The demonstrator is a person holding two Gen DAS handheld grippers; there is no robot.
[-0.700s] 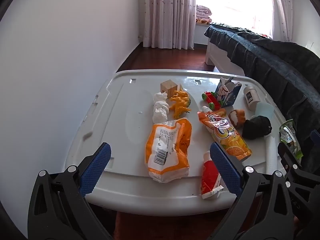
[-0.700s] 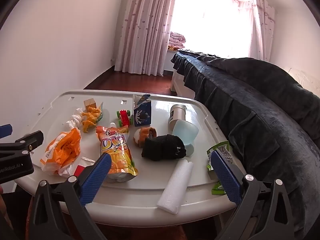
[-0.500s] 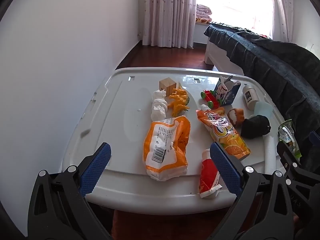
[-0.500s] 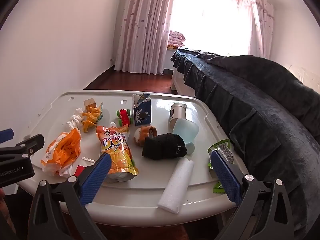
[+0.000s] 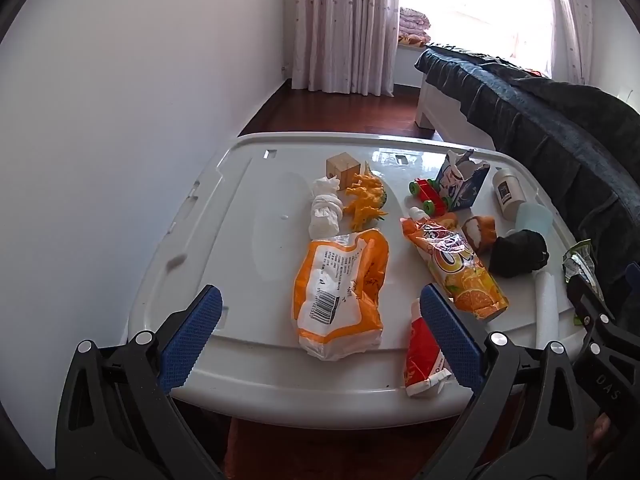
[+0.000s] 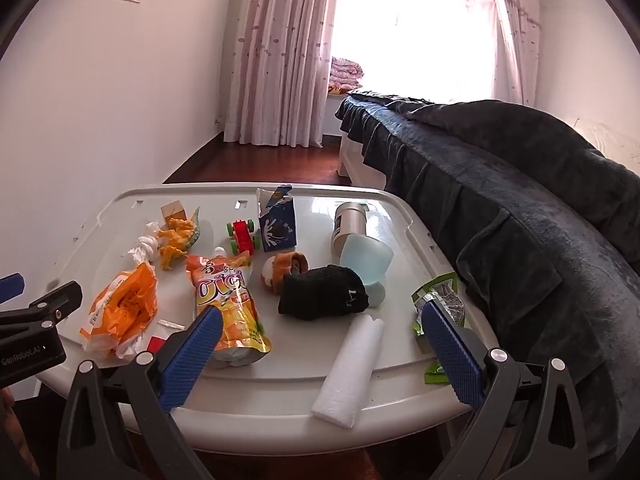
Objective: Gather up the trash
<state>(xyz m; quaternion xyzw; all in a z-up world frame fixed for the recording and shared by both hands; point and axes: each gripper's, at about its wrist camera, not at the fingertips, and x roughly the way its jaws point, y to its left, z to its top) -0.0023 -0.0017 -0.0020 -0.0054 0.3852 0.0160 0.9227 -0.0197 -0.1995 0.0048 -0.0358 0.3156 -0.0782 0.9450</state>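
Observation:
A white table (image 5: 240, 264) (image 6: 400, 224) holds trash and toys. An orange snack bag (image 5: 340, 288) (image 6: 120, 312) lies near the front edge, ahead of my open, empty left gripper (image 5: 316, 328). A red wrapper (image 5: 422, 352), an orange juice pouch (image 5: 456, 264) (image 6: 228, 304), crumpled tissue (image 5: 324, 212), a torn blue carton (image 5: 460, 188) (image 6: 278, 224), a white foam roll (image 6: 352, 364) and a green wrapper (image 6: 440, 300) lie around. My right gripper (image 6: 320, 344) is open and empty, low at the front edge, above the foam roll.
Toys sit among the trash: a wooden block (image 5: 342, 166), an orange dinosaur (image 5: 366, 204), a red toy car (image 6: 242, 234), a black sock (image 6: 324, 294), a blue cup (image 6: 366, 260), a white jar (image 6: 350, 222). A dark-covered bed (image 6: 520, 200) borders the right.
Both grippers have shifted slightly; the table sits a little lower and nearer in the left view. Nothing was taken hold of.

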